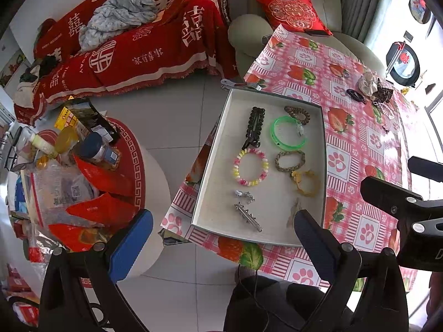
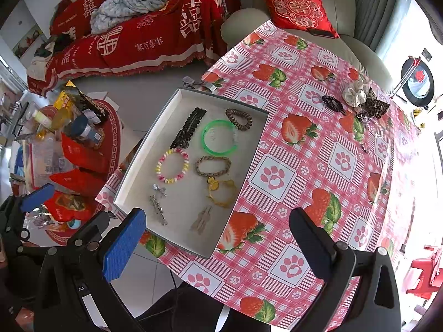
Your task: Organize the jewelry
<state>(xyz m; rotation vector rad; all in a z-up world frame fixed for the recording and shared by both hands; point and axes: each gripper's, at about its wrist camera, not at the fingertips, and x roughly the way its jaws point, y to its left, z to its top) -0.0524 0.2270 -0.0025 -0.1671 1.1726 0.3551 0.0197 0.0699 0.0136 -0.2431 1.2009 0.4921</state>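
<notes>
A shallow white tray point(image 1: 210, 149) point(image 2: 138, 166) sits at the table's left edge. It holds a black hair clip point(image 1: 254, 126), a green bangle point(image 1: 288, 132) point(image 2: 220, 137), a pink-yellow bead bracelet point(image 1: 250, 167) point(image 2: 172, 166), a braided bracelet point(image 1: 290, 160), a yellow bracelet point(image 1: 306, 182), a brown coil tie point(image 2: 239, 119) and silver clips point(image 1: 247, 215). Loose scrunchies point(image 2: 357, 94), a black coil tie point(image 2: 333, 103) and a chain point(image 2: 373, 130) lie at the far right of the table. My left gripper point(image 1: 224, 238) is open and empty above the tray's near edge. My right gripper point(image 2: 218, 243) is open and empty above the near table.
The table has a pink strawberry and paw-print cloth point(image 2: 304, 166). A low round table point(image 1: 91, 182) crowded with bottles and red packets stands to the left. A red-covered sofa point(image 1: 133, 41) and a beige armchair with a red cushion point(image 2: 299, 8) are behind.
</notes>
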